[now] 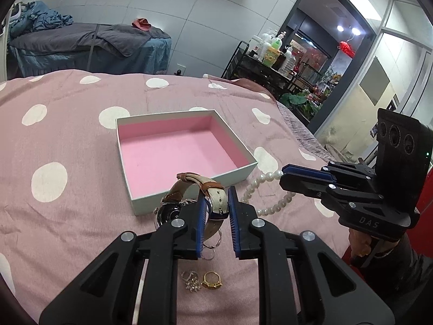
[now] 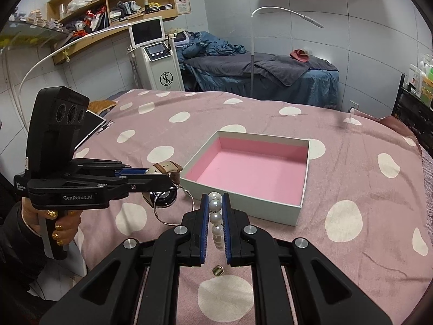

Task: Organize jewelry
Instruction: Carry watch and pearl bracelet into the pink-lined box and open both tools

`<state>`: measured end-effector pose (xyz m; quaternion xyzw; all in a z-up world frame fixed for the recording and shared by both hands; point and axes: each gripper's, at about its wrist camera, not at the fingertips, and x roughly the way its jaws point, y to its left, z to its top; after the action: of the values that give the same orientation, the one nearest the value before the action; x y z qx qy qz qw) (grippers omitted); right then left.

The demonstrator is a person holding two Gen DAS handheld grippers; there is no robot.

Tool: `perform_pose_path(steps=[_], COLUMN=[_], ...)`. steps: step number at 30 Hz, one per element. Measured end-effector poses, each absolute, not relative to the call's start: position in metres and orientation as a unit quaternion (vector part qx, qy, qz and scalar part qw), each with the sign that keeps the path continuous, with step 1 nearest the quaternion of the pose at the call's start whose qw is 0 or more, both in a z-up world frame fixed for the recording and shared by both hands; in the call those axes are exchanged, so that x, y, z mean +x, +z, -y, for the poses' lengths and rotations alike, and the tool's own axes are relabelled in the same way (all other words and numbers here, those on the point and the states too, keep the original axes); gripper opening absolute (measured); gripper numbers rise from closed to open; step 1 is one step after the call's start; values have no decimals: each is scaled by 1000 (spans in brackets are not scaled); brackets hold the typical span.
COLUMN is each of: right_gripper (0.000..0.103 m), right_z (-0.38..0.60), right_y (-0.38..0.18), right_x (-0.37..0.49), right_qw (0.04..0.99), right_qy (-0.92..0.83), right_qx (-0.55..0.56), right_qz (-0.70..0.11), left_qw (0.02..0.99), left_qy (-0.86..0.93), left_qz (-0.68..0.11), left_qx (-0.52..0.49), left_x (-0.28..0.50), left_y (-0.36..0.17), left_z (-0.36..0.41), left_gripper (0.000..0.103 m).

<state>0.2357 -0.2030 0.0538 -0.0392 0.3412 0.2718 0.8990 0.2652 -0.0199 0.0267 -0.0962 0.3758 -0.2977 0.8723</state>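
- Wristwatch (image 1: pixel 213 203), tan leather strap, is clamped in the left gripper (image 1: pixel 216 211) at lower centre of the left view.
- Pearl bracelet (image 2: pixel 216 216), round glossy beads, is pinched by the right gripper (image 2: pixel 215 216).
- Pink-lined box (image 1: pixel 189 113) sits on the dotted bedspread (image 1: pixel 67 135).
- Only the left view shows 2 rings (image 1: pixel 203 281); only the right view shows a small gold piece (image 2: pixel 218 270).
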Motion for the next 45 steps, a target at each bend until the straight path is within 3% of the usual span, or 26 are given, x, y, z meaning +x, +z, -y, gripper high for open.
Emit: perform_pose_path(steps=[9,19,28,38,41,45], right_gripper=[9,9,9,10,12,23], right_z=[201,201,197,203,202,204], right_y=[78,35,5,-12,-15,-17], right_x=[286,353,365,375,373,372], right_qw=[916,908,900,899,901,901], right_qy=[243,188,169,146,142,142], right_qx=[-25,5,-12,-12,-25,-24], right_qz=[-318,-375,-402,-413,-410,-408], left_qw=[888,876,871,878,873,877], left_qy=[-269,-241,-224,-209,-217,-201], left_qz=[-369,-416,-438,-431,-437,-436], left_qx=[-56,-39,11,1,-21,-10], left_x=[319,379,388,404,405,401], left_y=[45,9,-26,-26,-25,-24], left_z=[39,59,76,72,64,59], left_gripper=[16,16,16,16,16,27])
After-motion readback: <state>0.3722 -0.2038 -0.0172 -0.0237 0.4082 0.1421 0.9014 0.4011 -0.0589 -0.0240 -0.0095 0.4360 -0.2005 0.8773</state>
